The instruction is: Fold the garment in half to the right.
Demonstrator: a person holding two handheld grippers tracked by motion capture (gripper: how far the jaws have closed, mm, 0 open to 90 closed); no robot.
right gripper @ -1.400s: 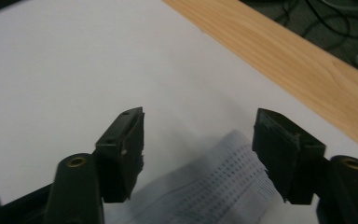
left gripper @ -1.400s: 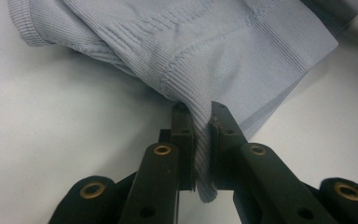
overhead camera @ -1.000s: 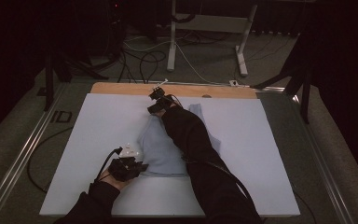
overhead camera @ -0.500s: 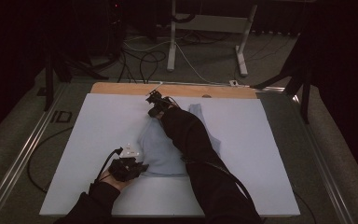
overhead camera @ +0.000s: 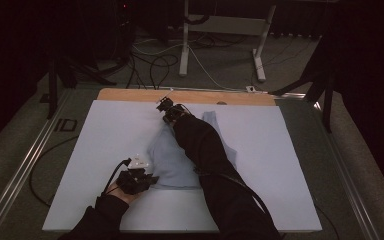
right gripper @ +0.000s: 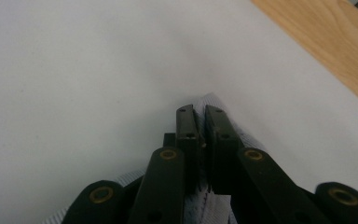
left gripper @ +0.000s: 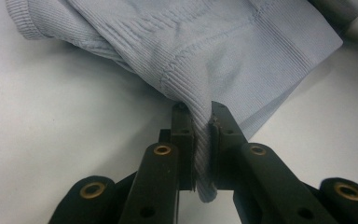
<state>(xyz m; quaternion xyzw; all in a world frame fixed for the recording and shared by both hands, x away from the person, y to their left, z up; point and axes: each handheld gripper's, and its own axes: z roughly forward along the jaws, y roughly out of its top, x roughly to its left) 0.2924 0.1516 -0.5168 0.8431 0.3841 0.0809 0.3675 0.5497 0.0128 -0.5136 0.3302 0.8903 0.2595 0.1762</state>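
A pale blue knitted garment (overhead camera: 172, 160) lies spread on the white mat (overhead camera: 280, 165). My left gripper (overhead camera: 150, 179) is at its near left edge. In the left gripper view the left gripper (left gripper: 201, 112) is shut on a fold of the ribbed hem (left gripper: 205, 46). My right gripper (overhead camera: 165, 105) reaches to the garment's far tip, near the mat's back edge. Its jaws have just been closing, and in the right gripper view the right gripper (right gripper: 200, 112) now pinches the knit tip (right gripper: 242, 133). The person's dark sleeve covers the middle of the cloth.
A strip of bare wooden tabletop (overhead camera: 130, 95) runs behind the mat and shows at the top right of the right gripper view (right gripper: 326, 51). White stand legs (overhead camera: 185, 45) and cables lie on the floor beyond. A metal rail (overhead camera: 25, 170) borders the left side.
Both hands stay where they were. The right gripper has settled slightly onto the garment's far tip.
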